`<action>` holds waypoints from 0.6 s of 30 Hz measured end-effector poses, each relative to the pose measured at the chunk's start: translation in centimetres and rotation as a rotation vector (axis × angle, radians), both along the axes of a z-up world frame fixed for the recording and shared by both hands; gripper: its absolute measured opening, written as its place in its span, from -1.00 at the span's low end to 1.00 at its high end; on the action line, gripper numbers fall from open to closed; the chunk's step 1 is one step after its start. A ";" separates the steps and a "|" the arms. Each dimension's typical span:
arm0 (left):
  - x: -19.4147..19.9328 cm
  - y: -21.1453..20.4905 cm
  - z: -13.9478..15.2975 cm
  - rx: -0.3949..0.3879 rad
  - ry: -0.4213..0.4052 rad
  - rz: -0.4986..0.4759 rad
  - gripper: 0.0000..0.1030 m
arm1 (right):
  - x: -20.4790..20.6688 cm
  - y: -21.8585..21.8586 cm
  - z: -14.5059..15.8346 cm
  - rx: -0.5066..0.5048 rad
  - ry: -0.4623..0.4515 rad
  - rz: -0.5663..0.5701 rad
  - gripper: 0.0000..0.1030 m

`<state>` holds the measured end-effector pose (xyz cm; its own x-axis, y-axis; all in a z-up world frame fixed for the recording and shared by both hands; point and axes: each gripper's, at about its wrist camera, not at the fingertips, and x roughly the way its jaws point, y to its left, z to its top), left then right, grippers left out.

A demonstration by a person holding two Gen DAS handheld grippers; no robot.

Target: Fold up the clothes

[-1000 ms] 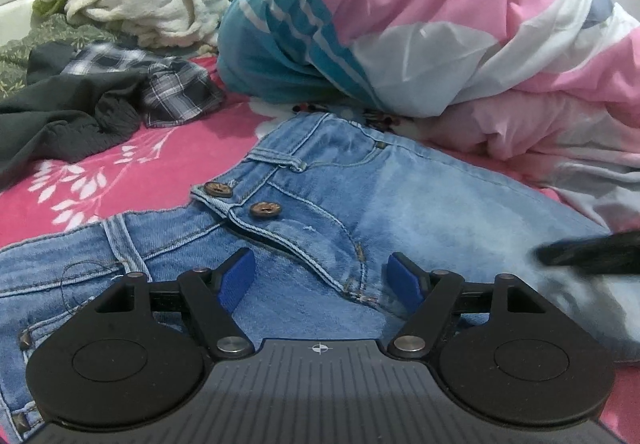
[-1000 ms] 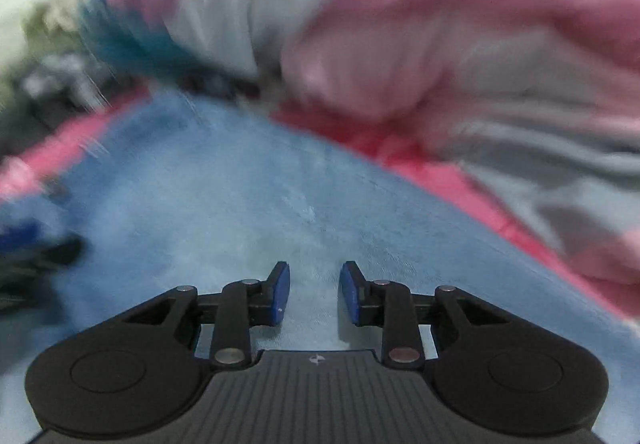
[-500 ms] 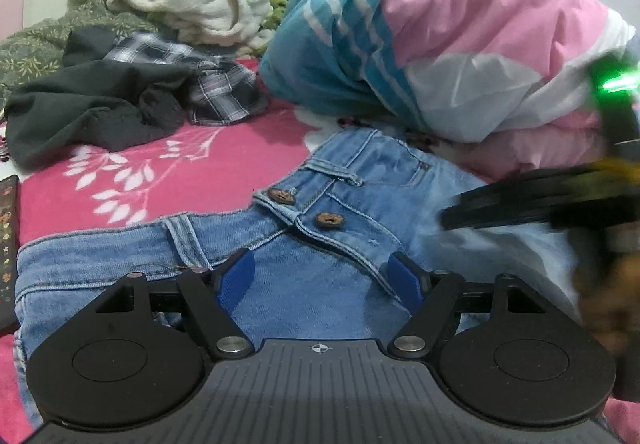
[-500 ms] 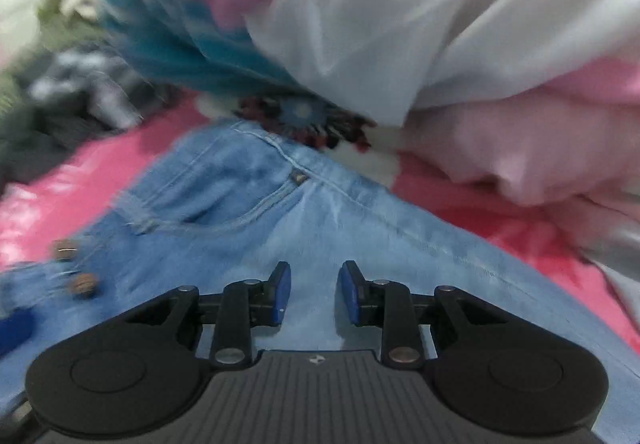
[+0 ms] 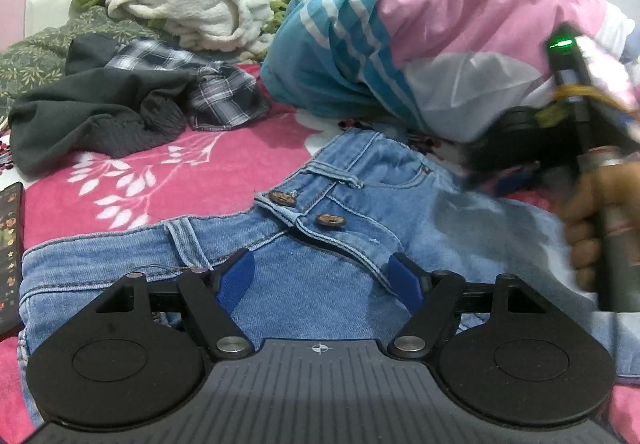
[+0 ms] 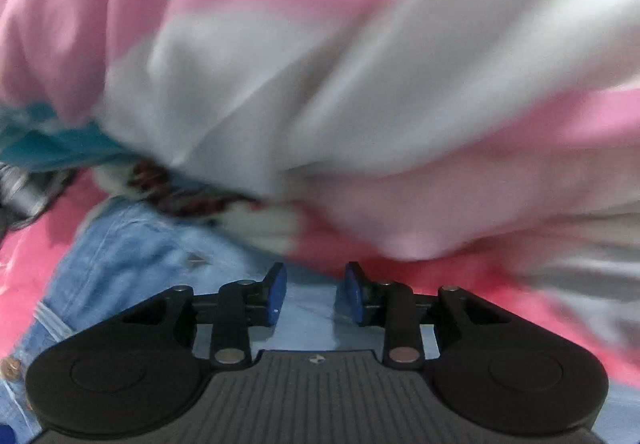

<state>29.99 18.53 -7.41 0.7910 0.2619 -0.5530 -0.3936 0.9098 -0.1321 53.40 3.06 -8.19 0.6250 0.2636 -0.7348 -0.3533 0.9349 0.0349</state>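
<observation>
My left tongs (image 5: 322,278) hang wide apart over the light blue denim jeans (image 5: 332,276), gripping nothing, their blue pads (image 5: 236,278) just above the fabric below the fly. The jeans lie flat on the pink bed cover with white leaf print (image 5: 132,184), waistband facing away from me; I count two brown buttons (image 5: 330,220) at the fly. The jeans' left edge stops near the frame's left side, where a dark flat object (image 5: 10,256) is cut off by the frame and I cannot identify it. Past the waistband there is a bare stretch of cover, the only free room on that side.

My right tongs (image 6: 315,292) stand at a narrow gap, empty, low over the jeans' far right edge where denim meets the red-pink cover. That view is motion-blurred; only one small rivet shows clearly. From the left camera, the right tool (image 5: 580,116) and the hand (image 5: 588,228) holding it appear smeared at the right edge, with one green light lit.

Further back, the pink, white and teal quilted duvet (image 5: 440,56) is bunched in one heap, overhanging the waistband's right end and crowding the right tongs. On the far left lie one dark grey garment (image 5: 88,120), one plaid shirt (image 5: 224,100) and one cream fleece blanket (image 5: 192,8), well apart from the jeans.
</observation>
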 end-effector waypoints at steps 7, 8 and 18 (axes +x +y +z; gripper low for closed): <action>0.1 -0.1 0.4 0.017 -0.002 0.020 0.45 | -6.1 -12.9 1.1 0.024 0.027 -0.025 -0.36; 0.1 -0.1 0.4 0.018 -0.003 0.021 0.45 | -6.1 -15.5 0.1 -0.009 0.038 -0.089 -0.36; 0.0 -0.1 0.5 0.031 -0.005 0.041 0.46 | -11.7 -44.2 -2.7 -0.161 0.007 -0.743 -0.15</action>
<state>29.99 18.43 -6.88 0.7819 0.3108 -0.5405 -0.4300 0.8965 -0.1065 41.74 -41.19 -10.84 0.5916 -0.3357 -0.7330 0.3710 0.9206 -0.1222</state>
